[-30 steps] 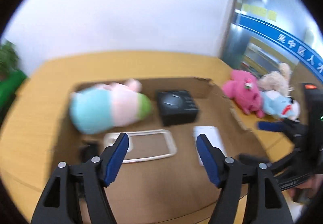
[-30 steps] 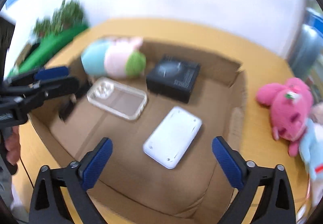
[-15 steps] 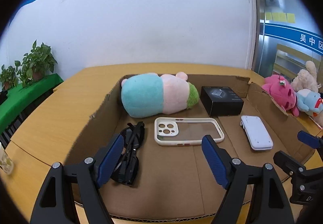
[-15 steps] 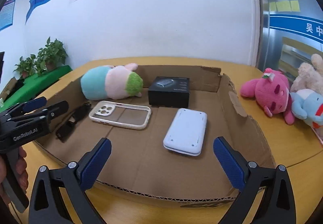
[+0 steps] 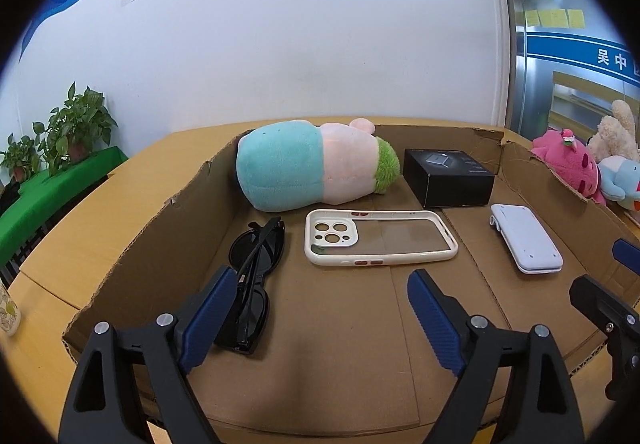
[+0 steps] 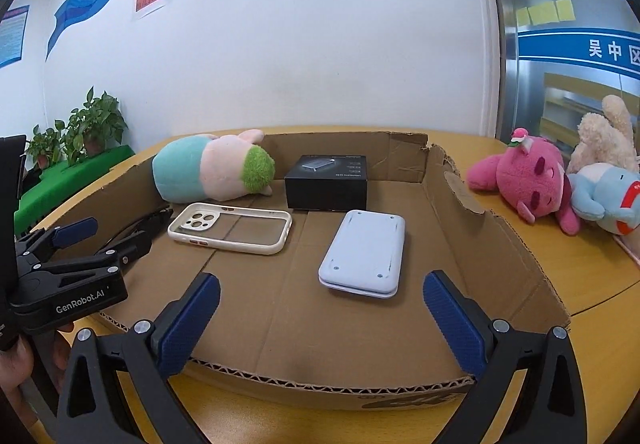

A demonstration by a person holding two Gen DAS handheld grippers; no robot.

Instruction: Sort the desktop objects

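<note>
Both grippers hang at the near edge of the cardboard box (image 6: 500, 240), and neither holds anything: the left gripper (image 5: 316, 308) and the right gripper (image 6: 320, 318) each have their fingers spread wide. Five things lie inside: a pastel stuffed toy (image 5: 312, 164), a black carton (image 5: 448, 176), a phone case (image 5: 380, 236), folded sunglasses (image 5: 252, 276) and a white device (image 6: 364, 252). Three plush animals (image 6: 528, 180) sit on the table outside, right of the box. Whether the box is the source or the destination I can't tell, so the sorting looks either barely begun or nearly finished.
</note>
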